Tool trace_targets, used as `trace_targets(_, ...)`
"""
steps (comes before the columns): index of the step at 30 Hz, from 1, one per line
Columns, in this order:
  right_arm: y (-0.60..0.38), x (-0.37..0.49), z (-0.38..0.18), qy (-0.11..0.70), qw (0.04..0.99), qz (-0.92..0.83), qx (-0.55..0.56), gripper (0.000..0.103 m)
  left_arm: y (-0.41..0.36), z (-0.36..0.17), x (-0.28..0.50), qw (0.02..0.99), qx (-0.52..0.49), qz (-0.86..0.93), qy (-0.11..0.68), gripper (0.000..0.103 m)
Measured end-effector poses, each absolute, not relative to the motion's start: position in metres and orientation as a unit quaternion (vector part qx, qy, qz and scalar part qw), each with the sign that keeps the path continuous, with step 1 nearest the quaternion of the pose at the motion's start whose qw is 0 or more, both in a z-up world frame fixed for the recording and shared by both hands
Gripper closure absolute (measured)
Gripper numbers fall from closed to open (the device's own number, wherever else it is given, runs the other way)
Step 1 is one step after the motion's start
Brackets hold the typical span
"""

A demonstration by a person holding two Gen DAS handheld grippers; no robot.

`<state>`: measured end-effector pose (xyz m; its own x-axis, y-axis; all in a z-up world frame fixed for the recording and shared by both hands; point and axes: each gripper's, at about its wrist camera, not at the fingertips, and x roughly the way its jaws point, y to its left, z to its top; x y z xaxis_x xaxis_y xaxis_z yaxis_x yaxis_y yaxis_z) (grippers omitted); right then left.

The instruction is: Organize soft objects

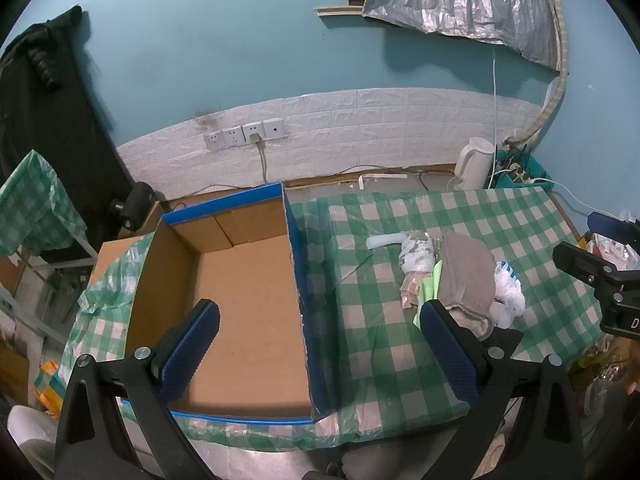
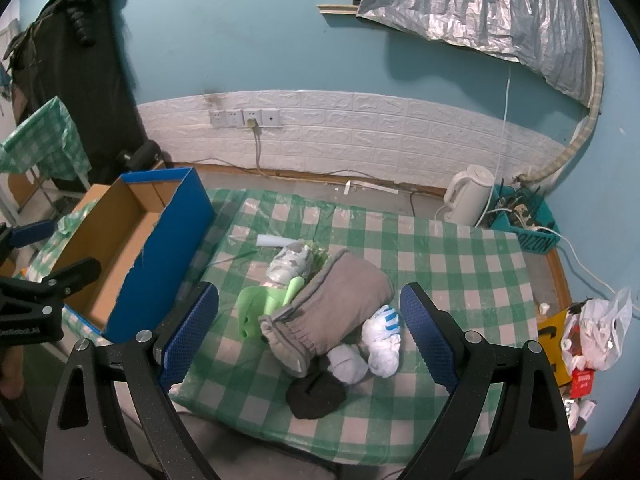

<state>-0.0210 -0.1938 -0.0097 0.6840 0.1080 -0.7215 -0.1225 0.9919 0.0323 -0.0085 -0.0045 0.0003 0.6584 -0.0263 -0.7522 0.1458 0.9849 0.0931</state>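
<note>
Cardboard box (image 1: 240, 300) sits empty beside soft pile (image 2: 328, 312), ready for sorting; left gripper (image 1: 320, 344) wide over box, right gripper (image 2: 308, 320) wide, straddling grey cloth (image 2: 340, 300).

Both wrist views high, facing wall, sharing checked table (image 1: 500, 216).

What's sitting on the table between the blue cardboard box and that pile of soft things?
Nothing: only bare checked tablecloth separates the box from the pile, clearest in the right wrist view.
</note>
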Motion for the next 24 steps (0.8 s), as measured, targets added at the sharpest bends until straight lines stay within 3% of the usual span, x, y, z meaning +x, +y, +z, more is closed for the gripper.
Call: trace_targets(24,-0.1948,-0.0209,-0.0088,0.394,0.917,0.063,-0.010,0.012,-0.0053,-0.0049,-0.0059,0.902,0.078,-0.048,0.421,0.002)
